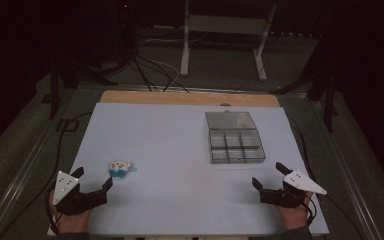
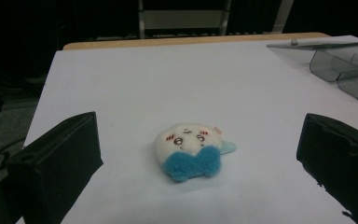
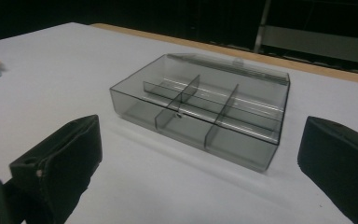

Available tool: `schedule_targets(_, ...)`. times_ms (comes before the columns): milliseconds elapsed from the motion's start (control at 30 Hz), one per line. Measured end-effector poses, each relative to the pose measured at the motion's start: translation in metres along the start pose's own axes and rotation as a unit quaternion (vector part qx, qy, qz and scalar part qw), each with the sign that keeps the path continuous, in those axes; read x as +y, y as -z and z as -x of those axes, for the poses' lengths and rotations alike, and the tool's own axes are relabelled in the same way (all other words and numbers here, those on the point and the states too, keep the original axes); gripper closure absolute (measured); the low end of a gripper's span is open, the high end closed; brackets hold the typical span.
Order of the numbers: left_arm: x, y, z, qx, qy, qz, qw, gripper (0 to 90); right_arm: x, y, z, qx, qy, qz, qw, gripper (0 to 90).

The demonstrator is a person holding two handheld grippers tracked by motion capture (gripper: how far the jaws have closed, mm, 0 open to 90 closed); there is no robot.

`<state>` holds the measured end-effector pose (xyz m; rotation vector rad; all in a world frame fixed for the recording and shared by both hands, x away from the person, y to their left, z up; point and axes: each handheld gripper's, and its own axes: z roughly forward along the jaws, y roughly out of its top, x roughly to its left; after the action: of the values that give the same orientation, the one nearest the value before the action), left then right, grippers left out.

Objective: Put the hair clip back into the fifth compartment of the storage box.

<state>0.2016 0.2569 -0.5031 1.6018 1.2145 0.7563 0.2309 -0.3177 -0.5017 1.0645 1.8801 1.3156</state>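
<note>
Lab-like room: dark surround, floor cables (image 1: 150, 70), white-covered table (image 1: 180, 150), metal frame (image 1: 225, 30).

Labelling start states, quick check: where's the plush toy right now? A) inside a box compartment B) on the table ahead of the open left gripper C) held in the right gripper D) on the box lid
B: the plush toy lies on the white table ahead of the open left gripper, untouched, well apart from the clear divided box.

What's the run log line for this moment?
left gripper: open, facing plush toy | right gripper: open, facing divided box | nothing held
</note>
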Motion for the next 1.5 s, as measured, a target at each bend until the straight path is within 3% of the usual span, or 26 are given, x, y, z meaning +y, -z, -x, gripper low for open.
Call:
schedule_targets(233, 0.003, 0.004, 0.001, 0.005, -0.006, -0.003, 1.0, 0.7, 0.0, 0.001, 0.0, 0.001, -0.004, 0.003, 1.0, 0.0)
schedule_targets(600, 0.017, 0.002, 0.002, -0.016, -0.02, -0.019, 0.9995, 0.7, 0.0, 0.001, -0.002, 0.007, -0.01, 0.005, 0.9999, 0.0)
schedule_targets(1067, 0.028, -0.021, -0.015, -0.033, -0.022, -0.057, 0.9976, 0.6, 0.0, 0.001, -0.001, 0.005, -0.012, 0.004, 0.9999, 0.0)
schedule_targets(1333, 0.028, -0.036, -0.018, -0.046, -0.033, -0.084, 0.9949, 0.7, 0.0, 0.001, -0.002, 0.006, -0.013, 0.005, 0.9999, 0.0)
schedule_targets(1367, 0.027, -0.044, -0.017, -0.052, -0.041, -0.093, 0.9934, 0.7, 0.0, 0.001, -0.002, 0.006, -0.013, 0.004, 0.9999, 0.0)
schedule_targets(1500, 0.026, -0.053, -0.016, -0.06, -0.044, -0.103, 0.9919, 1.5, 0.0, 0.001, -0.002, 0.003, -0.014, 0.004, 0.9999, 0.0)
